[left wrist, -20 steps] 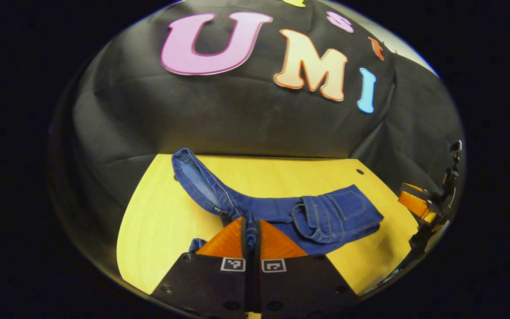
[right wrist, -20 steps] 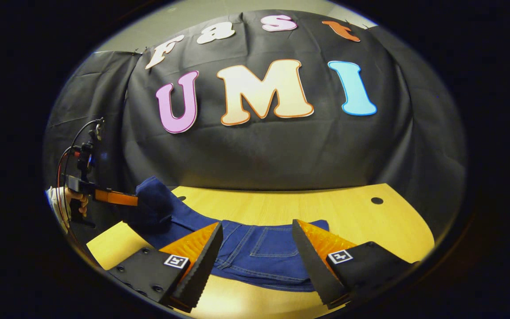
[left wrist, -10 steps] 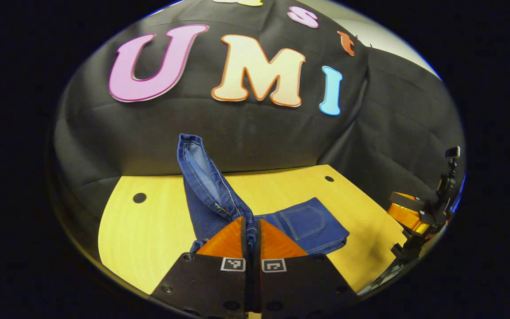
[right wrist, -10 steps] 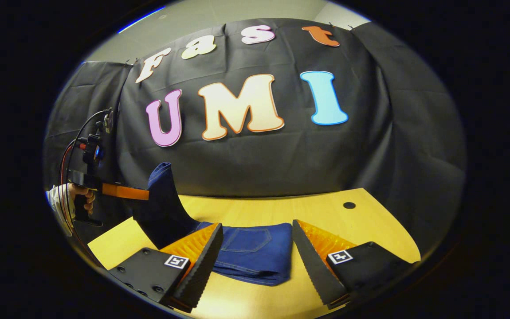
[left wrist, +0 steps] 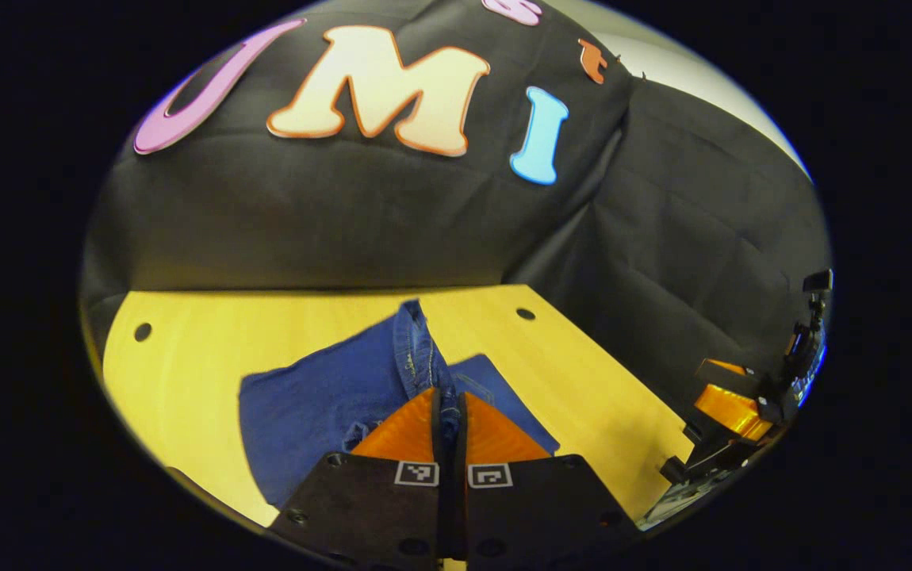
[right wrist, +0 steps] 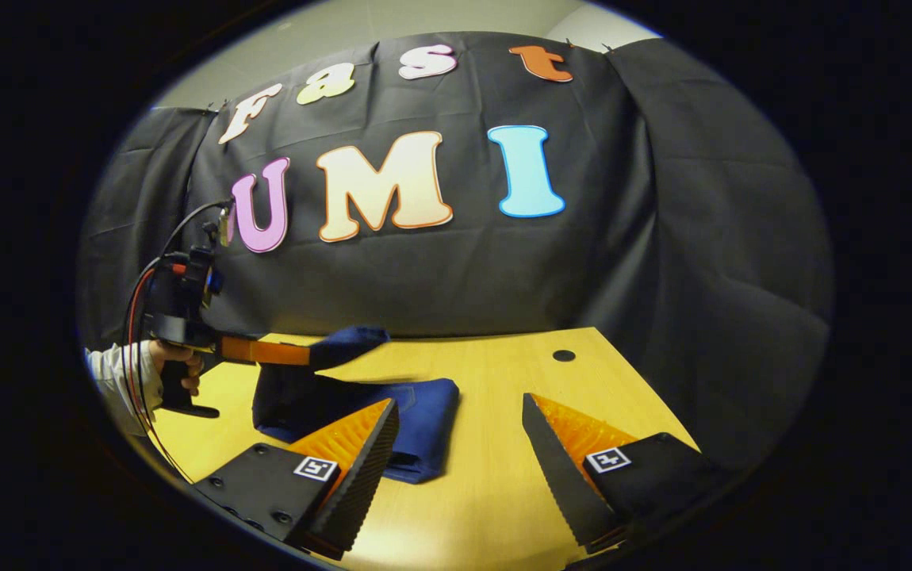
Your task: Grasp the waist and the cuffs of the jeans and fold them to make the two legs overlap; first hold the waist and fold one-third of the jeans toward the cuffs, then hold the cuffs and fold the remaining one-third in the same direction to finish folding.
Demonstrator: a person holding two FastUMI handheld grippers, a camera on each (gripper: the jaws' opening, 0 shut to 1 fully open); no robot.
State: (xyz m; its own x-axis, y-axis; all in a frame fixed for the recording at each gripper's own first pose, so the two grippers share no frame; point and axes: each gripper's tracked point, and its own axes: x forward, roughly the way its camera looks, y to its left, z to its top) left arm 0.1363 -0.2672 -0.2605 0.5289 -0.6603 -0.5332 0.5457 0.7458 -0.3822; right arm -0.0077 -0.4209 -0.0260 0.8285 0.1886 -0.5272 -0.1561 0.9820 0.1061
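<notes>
A person's left gripper (left wrist: 449, 404) was pinched tight on the cuff end of a pair of blue jeans (left wrist: 321, 396), holding that end just above the folded denim on a yellow wooden table (left wrist: 186, 357). In the right gripper view, a hand (right wrist: 174, 361) gripped its handle. The right gripper (right wrist: 460, 440) hung over bare tabletop beside the jeans, fingers spread wide, holding nothing.
</notes>
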